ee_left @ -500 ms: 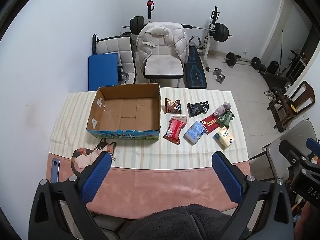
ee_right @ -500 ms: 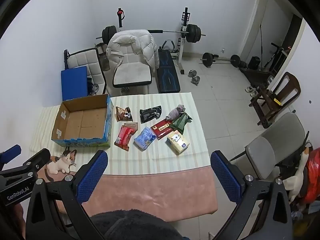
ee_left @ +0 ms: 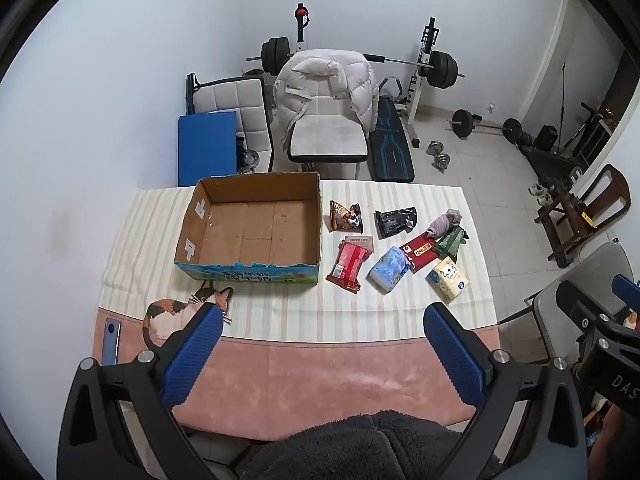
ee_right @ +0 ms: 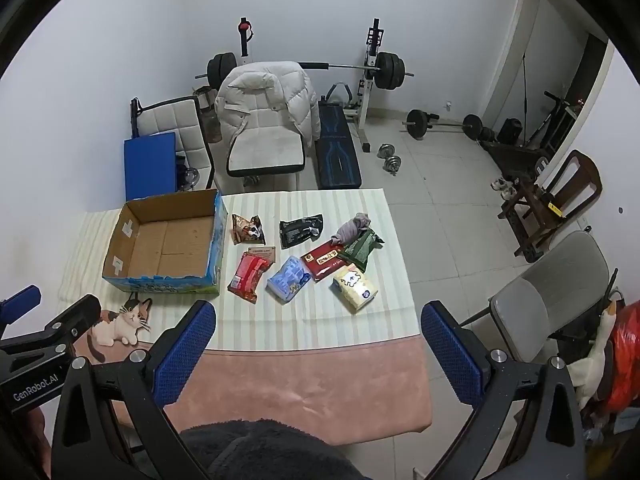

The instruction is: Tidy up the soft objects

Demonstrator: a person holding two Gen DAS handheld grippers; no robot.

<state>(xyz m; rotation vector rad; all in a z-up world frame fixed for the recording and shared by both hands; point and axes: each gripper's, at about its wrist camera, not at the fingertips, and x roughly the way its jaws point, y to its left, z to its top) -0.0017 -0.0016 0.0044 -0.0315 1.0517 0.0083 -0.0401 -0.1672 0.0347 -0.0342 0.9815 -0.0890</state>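
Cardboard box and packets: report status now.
Left gripper and right gripper open, holding nothing. Cardboard box empty; packets beside it on table. Nothing in the way.

Soft packets (ee_right: 286,278) lie beside an empty cardboard box (ee_right: 160,284).

Matt cardboard box (ee_left: 256,228) — glossy packets (ee_left: 348,264)

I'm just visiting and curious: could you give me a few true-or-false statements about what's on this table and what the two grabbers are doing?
1. The cardboard box is empty. True.
2. The left gripper holds a packet. False: its jaws are open with nothing between them.
3. The red packet lies beside the box, outside it. True.
4. The right gripper is shut. False: it is wide open.
5. The blue packet sits inside the box. False: it lies on the striped cloth.
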